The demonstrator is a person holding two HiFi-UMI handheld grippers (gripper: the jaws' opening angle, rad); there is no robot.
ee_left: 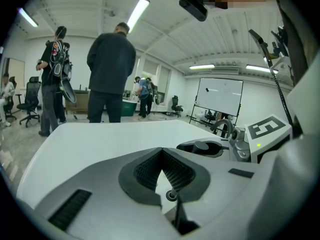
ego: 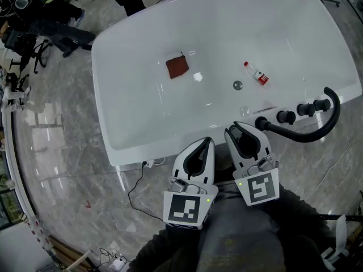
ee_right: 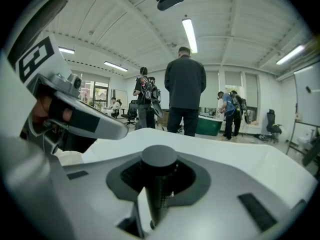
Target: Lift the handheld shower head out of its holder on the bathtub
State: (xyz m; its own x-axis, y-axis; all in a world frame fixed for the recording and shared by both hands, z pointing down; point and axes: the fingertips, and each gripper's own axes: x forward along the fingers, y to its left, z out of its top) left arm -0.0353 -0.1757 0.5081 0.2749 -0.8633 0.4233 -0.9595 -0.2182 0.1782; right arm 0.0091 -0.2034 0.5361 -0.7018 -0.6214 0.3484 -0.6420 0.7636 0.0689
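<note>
The handheld shower head (ee_right: pixel 159 160) is a black cylinder standing upright between the jaws of my right gripper (ee_right: pixel 159 181), which is shut on it. In the head view its end (ego: pixel 262 122) shows just beside my right gripper (ego: pixel 243 129), at the near rim of the white bathtub (ego: pixel 113 146). Its black hose (ego: pixel 317 130) curves off to the right and up. Three black fittings (ego: pixel 306 109) sit in a row on the tub's right rim. My left gripper (ego: pixel 207 142) hangs next to the right one, its jaws (ee_left: pixel 162 156) closed tip to tip on nothing.
Inside the tub lie a brown cloth (ego: pixel 177 67), a small bottle with a red label (ego: pixel 256 73) and the drain (ego: pixel 237 85). A person in dark clothes (ee_right: pixel 185 91) stands beyond the far rim. A cable (ego: pixel 136 183) trails on the marble floor at the left.
</note>
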